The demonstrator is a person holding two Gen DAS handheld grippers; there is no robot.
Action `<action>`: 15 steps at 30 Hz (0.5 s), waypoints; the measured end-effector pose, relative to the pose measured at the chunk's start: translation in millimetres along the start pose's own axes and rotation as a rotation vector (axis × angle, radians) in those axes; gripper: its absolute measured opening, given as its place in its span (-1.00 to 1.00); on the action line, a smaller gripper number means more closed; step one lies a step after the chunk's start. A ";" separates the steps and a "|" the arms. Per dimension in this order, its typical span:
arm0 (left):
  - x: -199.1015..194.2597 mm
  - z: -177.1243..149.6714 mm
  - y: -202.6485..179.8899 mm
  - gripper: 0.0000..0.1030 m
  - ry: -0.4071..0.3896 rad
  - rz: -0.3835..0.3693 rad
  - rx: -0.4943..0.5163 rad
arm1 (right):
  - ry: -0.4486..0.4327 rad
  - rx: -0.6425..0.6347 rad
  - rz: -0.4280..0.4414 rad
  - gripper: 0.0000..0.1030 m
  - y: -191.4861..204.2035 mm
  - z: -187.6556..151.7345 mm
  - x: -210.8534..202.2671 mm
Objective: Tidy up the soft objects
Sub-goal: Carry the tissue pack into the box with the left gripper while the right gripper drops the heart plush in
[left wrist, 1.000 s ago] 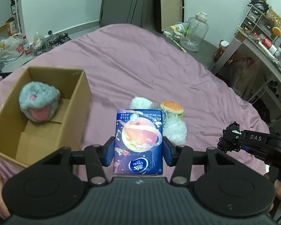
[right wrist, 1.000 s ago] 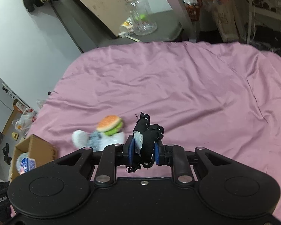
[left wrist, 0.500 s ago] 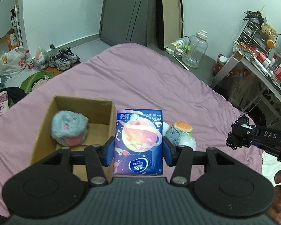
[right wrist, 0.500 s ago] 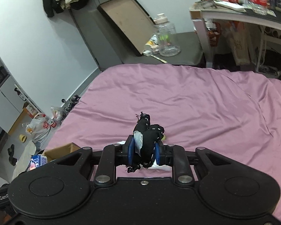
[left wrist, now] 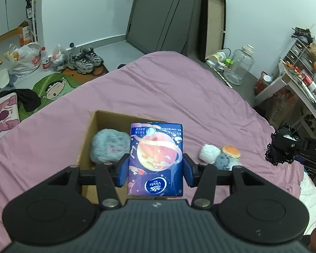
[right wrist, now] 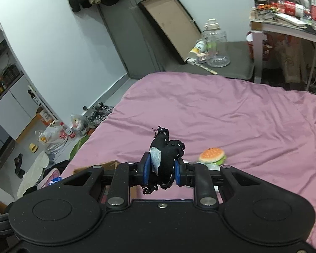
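My left gripper [left wrist: 155, 169] is shut on a blue tissue pack [left wrist: 155, 158] with a planet print, held above the right side of an open cardboard box [left wrist: 90, 126]. A grey-blue fluffy plush [left wrist: 109, 145] lies inside the box. My right gripper [right wrist: 161, 168] is shut on a small black fabric toy [right wrist: 166, 156]; it shows at the right edge of the left wrist view [left wrist: 281, 147]. A burger plush [left wrist: 230, 150] and a white fluffy toy [left wrist: 209, 154] lie on the pink bed to the right of the box. The burger also shows in the right wrist view [right wrist: 212, 155].
The pink bedsheet [left wrist: 168, 92] spreads far beyond the box. Left of the bed the floor holds shoes [left wrist: 84, 60], plastic bags [left wrist: 25, 58] and a cartoon mat [left wrist: 52, 86]. A cluttered desk [left wrist: 305, 84] and a glass jar [left wrist: 240, 65] stand at the right.
My left gripper has risen and shifted left with the tissue pack, so the box now sits under it. My right gripper has lifted with the black toy and tilted up.
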State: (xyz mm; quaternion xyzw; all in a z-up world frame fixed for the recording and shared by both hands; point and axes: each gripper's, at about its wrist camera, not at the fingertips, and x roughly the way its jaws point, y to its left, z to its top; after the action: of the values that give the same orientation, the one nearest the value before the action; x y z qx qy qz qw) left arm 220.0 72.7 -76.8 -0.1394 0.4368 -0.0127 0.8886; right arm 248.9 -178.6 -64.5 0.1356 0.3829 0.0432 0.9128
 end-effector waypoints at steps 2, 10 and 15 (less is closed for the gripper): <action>2.7 0.8 8.9 -0.02 0.007 0.000 -0.009 | 0.009 -0.006 0.004 -0.56 8.7 -2.9 5.0; 18.4 -1.8 40.5 -0.02 0.049 -0.005 -0.042 | 0.039 -0.029 0.020 -0.56 44.4 -17.1 27.1; 30.2 -4.0 55.1 -0.02 0.086 0.001 -0.046 | 0.069 -0.037 0.041 -0.56 63.0 -24.0 42.0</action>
State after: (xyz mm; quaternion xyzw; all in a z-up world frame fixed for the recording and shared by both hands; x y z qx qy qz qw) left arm 230.0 120.3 -116.7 -0.1590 0.4749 -0.0079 0.8655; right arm 262.9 -105.3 -91.7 0.1248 0.4106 0.0738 0.9002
